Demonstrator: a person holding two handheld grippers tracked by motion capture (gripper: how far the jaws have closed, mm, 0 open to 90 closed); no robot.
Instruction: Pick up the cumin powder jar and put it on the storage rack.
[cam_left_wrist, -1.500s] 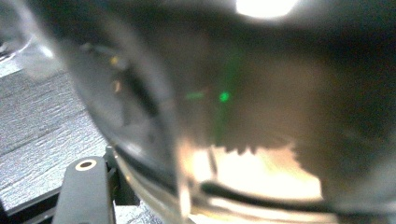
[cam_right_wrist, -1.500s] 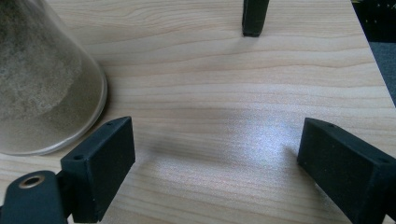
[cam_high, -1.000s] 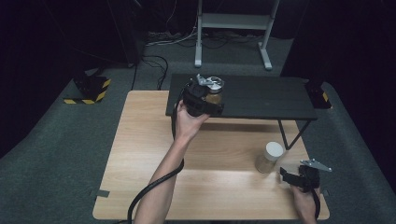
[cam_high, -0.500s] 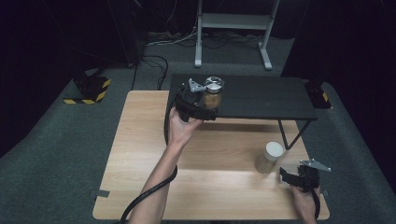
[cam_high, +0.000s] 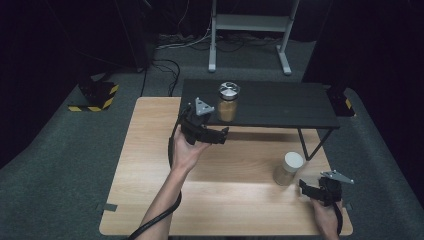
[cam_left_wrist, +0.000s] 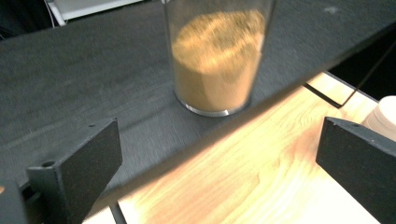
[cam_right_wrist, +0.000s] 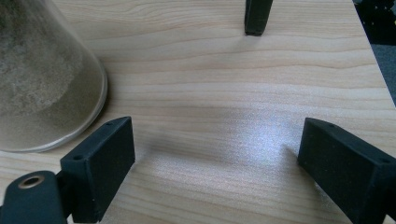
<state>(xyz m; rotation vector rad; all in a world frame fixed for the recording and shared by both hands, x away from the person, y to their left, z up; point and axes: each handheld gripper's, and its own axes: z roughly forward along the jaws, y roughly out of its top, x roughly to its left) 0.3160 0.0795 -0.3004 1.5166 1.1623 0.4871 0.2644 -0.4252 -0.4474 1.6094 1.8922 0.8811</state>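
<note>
A clear jar of orange-brown powder with a silver lid (cam_high: 228, 102) (cam_left_wrist: 215, 60) stands upright on the black shelf (cam_high: 280, 105) (cam_left_wrist: 70, 79). My left gripper (cam_high: 222, 134) (cam_left_wrist: 219, 135) hangs just in front of the shelf's near edge and a little apart from the jar. Its jaws have just been opening, they stand wide, and nothing is between them. A second jar with a white lid (cam_high: 289, 169) (cam_right_wrist: 42, 79), holding paler powder, stands on the wooden table (cam_high: 150, 165). My right gripper (cam_high: 303, 186) (cam_right_wrist: 215, 140) rests open just right of it, with nothing between its jaws.
The shelf stands on thin black legs (cam_high: 312, 142) (cam_right_wrist: 258, 16) over the far half of the table. The white-lidded jar (cam_left_wrist: 385, 112) peeks in at the right edge of the left gripper view. Grey carpet surrounds the table, with a yellow-striped block (cam_high: 95, 95) at far left.
My left gripper has let go of the silver-lidded jar and drawn back off the shelf toward the person. The jar stays on the shelf. The right gripper has kept still.
</note>
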